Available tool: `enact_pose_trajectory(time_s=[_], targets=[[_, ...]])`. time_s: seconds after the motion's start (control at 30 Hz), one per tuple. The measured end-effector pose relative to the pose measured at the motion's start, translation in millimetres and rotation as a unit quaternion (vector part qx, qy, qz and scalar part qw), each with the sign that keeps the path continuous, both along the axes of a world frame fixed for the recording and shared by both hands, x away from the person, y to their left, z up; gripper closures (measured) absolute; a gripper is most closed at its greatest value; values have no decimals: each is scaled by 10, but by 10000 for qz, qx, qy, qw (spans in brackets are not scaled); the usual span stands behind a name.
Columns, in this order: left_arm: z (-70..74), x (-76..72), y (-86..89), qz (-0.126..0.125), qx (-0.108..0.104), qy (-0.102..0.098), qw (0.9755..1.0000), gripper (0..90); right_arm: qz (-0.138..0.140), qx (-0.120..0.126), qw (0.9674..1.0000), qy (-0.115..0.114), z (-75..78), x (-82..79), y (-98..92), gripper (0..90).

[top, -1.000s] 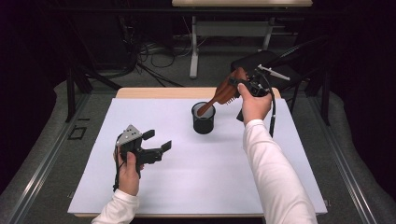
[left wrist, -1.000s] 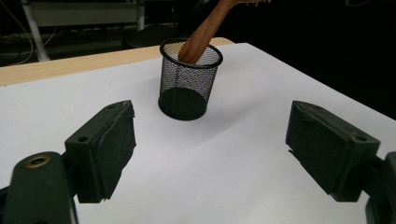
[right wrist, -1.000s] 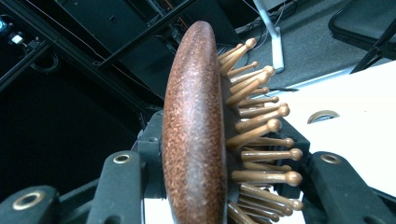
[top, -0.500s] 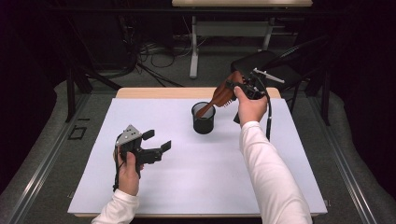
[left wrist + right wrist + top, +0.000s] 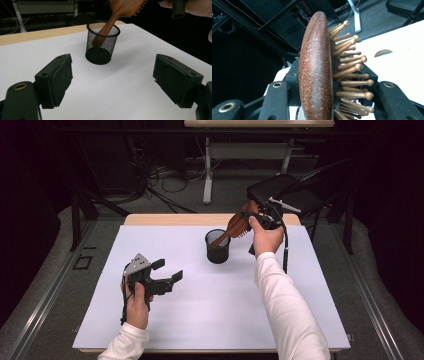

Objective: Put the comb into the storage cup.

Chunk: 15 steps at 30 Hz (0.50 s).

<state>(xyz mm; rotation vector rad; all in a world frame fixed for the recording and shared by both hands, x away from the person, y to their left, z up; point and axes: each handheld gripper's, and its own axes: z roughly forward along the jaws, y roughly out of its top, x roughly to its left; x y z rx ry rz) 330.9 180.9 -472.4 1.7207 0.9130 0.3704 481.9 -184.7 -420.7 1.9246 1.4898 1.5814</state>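
White table (image 5: 200,320): right hand-held gripper (image 5: 260,217), clenched on the wooden hairbrush (image 5: 235,226), has drawn back, handle still inside the mesh cup (image 5: 218,246); left hand-held gripper (image 5: 167,271) stays released.

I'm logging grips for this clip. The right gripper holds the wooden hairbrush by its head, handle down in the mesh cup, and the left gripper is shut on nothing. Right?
Not quite: the left gripper is open, its jaws wide apart over the white table, as the left gripper view shows. The rest holds: the right gripper holds the wooden hairbrush by its head, handle down in the mesh cup.
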Motion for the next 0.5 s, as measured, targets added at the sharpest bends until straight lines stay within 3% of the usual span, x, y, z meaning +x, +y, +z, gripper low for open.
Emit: enact_pose_trajectory(time_s=[0.5], targets=[[-11, 9, -2, 0, 0, 22, 10000, 160, -10, -87, 9999, 56, -119, 31, 31, 494]])
